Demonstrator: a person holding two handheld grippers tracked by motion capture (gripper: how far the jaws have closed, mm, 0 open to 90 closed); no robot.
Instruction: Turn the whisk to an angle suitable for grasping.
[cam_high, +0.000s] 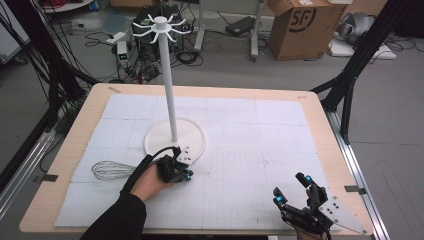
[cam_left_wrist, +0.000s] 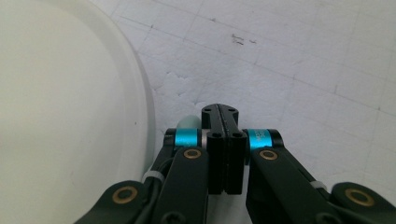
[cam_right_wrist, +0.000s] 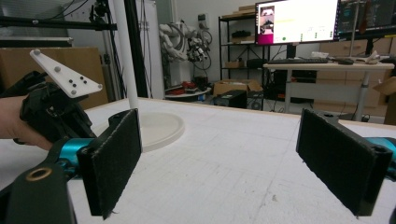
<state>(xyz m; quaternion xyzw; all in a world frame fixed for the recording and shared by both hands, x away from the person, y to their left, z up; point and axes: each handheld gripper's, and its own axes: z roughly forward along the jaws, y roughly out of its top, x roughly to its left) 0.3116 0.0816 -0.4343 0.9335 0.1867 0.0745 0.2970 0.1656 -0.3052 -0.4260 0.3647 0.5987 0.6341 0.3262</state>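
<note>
A white stand with a tall pole (cam_high: 167, 80) and hooked top rises from a round white base (cam_high: 195, 131) on the white mat. A metal whisk (cam_high: 110, 170) lies on the mat to the left of my left hand. My left gripper (cam_high: 186, 175) is shut with nothing between its jaws, down at the mat just beside the front rim of the base (cam_left_wrist: 70, 116); its closed tips (cam_left_wrist: 225, 116) press together. My right gripper (cam_high: 291, 189) stands wide open near the front right edge, its black pads (cam_right_wrist: 114, 158) far apart and empty. The left gripper (cam_right_wrist: 56, 107) shows beyond it.
The wooden table (cam_high: 330, 125) carries a white gridded mat (cam_high: 260, 145). A cardboard box (cam_high: 300, 25), cables and black frame legs (cam_high: 350, 75) stand on the floor beyond the table. A monitor (cam_right_wrist: 299, 21) and desk sit in the background.
</note>
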